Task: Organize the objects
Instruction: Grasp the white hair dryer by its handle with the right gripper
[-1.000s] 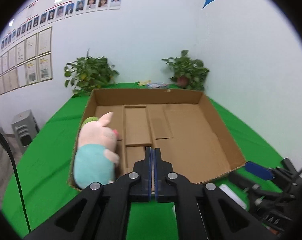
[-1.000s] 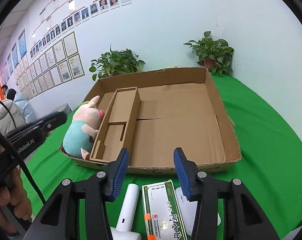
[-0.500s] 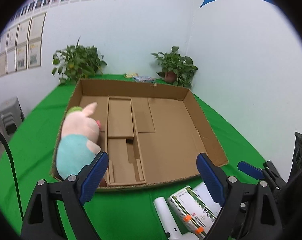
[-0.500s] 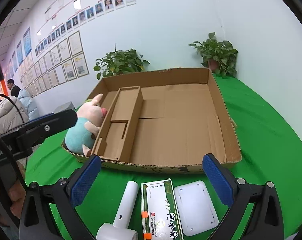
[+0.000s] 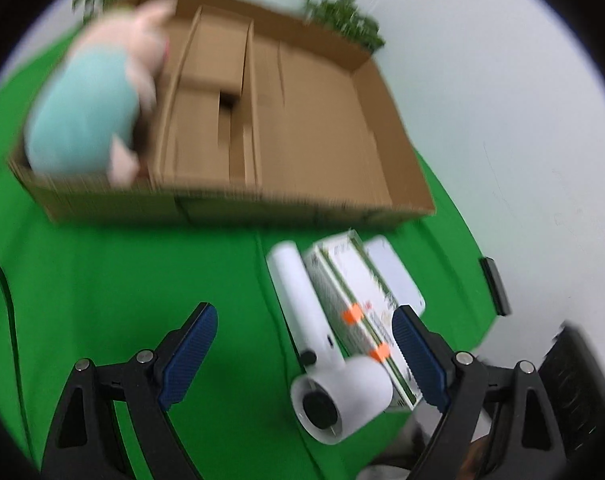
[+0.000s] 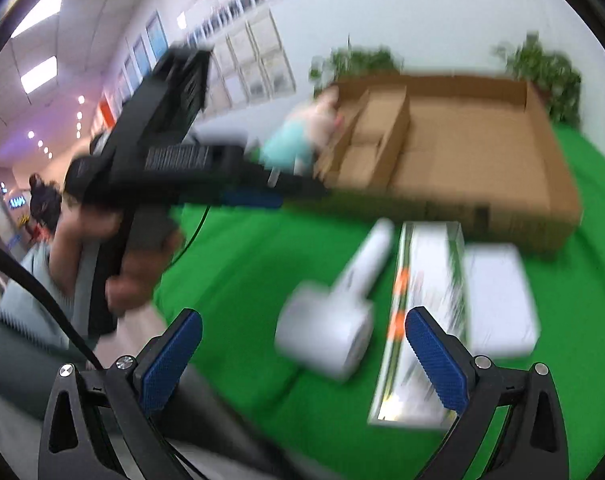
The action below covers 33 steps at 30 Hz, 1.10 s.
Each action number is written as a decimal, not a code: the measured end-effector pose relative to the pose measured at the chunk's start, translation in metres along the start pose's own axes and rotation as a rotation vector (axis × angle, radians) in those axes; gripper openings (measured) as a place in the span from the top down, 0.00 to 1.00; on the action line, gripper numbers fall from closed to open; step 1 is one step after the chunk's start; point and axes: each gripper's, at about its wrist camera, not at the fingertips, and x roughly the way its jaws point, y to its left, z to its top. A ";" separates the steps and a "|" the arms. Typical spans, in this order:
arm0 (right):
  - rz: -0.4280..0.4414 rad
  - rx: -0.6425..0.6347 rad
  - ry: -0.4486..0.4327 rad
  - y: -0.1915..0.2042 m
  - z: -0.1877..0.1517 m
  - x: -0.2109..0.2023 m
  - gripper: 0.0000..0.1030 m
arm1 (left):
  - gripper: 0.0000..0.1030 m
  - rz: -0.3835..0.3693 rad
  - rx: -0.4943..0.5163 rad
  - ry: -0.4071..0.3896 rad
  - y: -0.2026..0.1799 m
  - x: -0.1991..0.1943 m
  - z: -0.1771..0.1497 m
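Motion blur marks both wrist views, unlike the sharp frames half a second ago. Left gripper (image 5: 305, 350) has dropped from facing the cardboard box (image 5: 238, 204) to hang low over the green cloth (image 5: 134, 276), jaws spread wide, holding nothing; a second ago they were pressed together. Right gripper (image 6: 302, 360) likewise spread and empty, its view now swung left. White handheld device (image 5: 314, 336), medicine box (image 5: 354, 300) and flat white case (image 5: 394, 276) lie side by side just before the box. Pig plush (image 5: 90, 104) sits in the box's left compartment.
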 end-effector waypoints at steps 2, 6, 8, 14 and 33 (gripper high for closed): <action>0.020 0.041 0.054 -0.001 -0.014 0.009 0.06 | 0.17 -0.042 -0.029 0.045 0.005 0.015 0.000; -0.009 -0.003 0.073 0.008 -0.016 0.019 0.11 | 0.18 -0.113 -0.039 0.123 0.002 0.046 0.005; -0.006 -0.011 0.074 0.012 -0.013 0.025 0.14 | 0.25 -0.111 -0.038 0.142 0.000 0.057 0.006; -0.151 -0.017 0.112 0.014 -0.011 0.048 0.25 | 0.42 -0.063 -0.026 0.156 -0.006 0.071 0.003; -0.133 -0.049 0.157 0.016 -0.023 0.044 0.36 | 0.78 -0.017 -0.107 0.115 -0.008 0.032 -0.031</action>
